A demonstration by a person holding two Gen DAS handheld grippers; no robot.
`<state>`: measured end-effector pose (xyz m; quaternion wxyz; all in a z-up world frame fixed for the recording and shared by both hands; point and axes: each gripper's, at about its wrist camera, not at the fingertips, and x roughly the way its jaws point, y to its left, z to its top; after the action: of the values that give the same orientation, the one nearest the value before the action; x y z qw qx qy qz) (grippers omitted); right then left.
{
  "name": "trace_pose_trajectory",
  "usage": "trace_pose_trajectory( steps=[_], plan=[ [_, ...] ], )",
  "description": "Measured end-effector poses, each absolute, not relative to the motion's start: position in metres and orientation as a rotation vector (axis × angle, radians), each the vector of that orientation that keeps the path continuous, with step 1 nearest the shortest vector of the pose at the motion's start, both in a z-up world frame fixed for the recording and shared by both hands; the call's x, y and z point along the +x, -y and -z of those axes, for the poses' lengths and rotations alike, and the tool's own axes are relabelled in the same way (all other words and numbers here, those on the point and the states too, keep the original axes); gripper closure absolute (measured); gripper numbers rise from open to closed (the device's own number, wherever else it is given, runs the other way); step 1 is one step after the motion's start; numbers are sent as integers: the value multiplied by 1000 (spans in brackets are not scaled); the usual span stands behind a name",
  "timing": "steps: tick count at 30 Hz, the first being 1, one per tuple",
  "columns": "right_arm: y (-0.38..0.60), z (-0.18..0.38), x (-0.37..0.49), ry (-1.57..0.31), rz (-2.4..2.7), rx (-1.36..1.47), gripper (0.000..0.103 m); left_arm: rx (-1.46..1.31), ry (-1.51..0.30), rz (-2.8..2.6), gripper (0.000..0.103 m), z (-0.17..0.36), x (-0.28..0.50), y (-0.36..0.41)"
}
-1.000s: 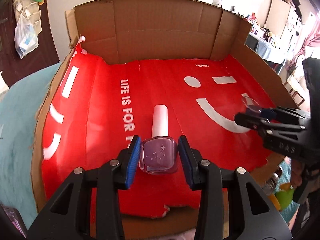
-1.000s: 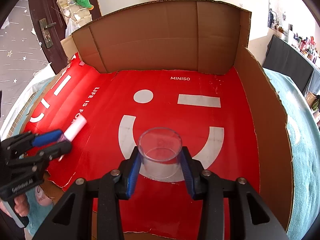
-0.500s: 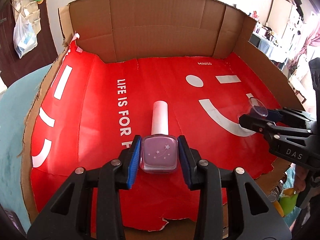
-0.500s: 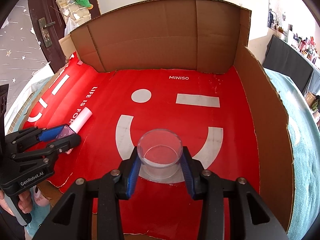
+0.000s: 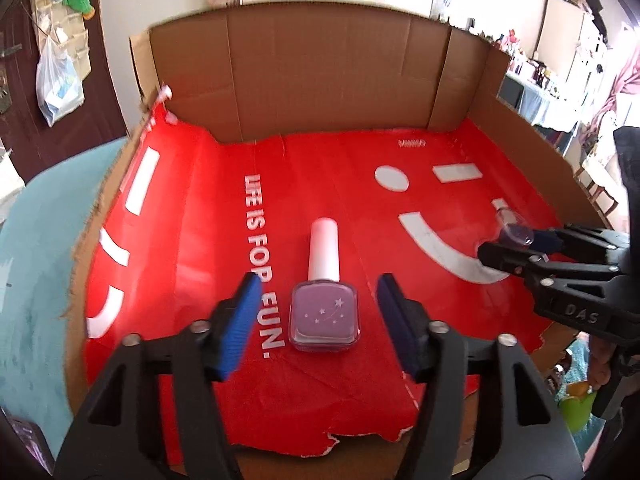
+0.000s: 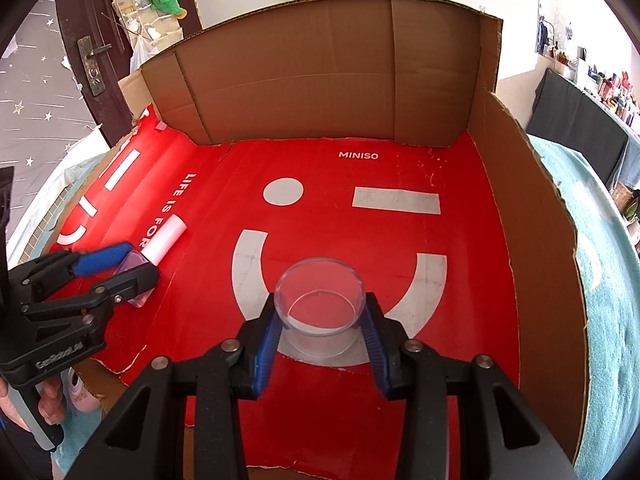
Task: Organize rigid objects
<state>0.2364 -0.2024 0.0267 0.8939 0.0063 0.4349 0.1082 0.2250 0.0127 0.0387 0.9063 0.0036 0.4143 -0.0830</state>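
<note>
on the red printed liner [image 5: 192,216] of a shallow cardboard box [image 5: 320,80], a lilac nail polish bottle [image 5: 324,316] is lying flat on its side. its long axis is running straight away from the left gripper [image 5: 318,320], with the square glass body nearest the tool and the white cap [image 5: 324,250] pointing toward the back wall. the left gripper's blue pads [image 5: 240,328] are standing apart on either side of the bottle body, with red liner showing in both gaps, so nothing is being held there.

to the right, the right gripper [image 6: 320,316] is clamping a small clear glass cup [image 6: 320,304], one pad pressing each side of its wall. the cup is sitting upright, mouth up, over the white smile mark [image 6: 248,272] on the liner, and it is looking empty. whether its base is resting on the liner or hanging just above is hard to tell.

the bottle is lying well apart from the cup, to the cup's left, and the left gripper is much the nearer tool to it. judging from this, the cup is probably being placed while the bottle is already set down; the box is holding only these two things.
</note>
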Motion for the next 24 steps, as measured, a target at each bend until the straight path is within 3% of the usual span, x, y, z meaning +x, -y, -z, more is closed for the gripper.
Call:
trace_pose_trajectory(
  steps=[5,10,13,16,24],
  plan=[
    [204,-29,234,-899,-222,20,53,2,-818,168,31,-52,218,-14],
    [206,-35,224,-872,-221,21,36,-19,-808,166,30,-59,210,-17],
    [208,-41,217,-847,-222,25,30,-30,-781,169,19,-64,204,-18],
    [208,-48,209,-829,-239,38,26,-29,-748,164,11,-72,195,-17],
    [202,-62,183,-765,-253,13,18,9,-673,156,3,-87,170,-10]
  ],
)
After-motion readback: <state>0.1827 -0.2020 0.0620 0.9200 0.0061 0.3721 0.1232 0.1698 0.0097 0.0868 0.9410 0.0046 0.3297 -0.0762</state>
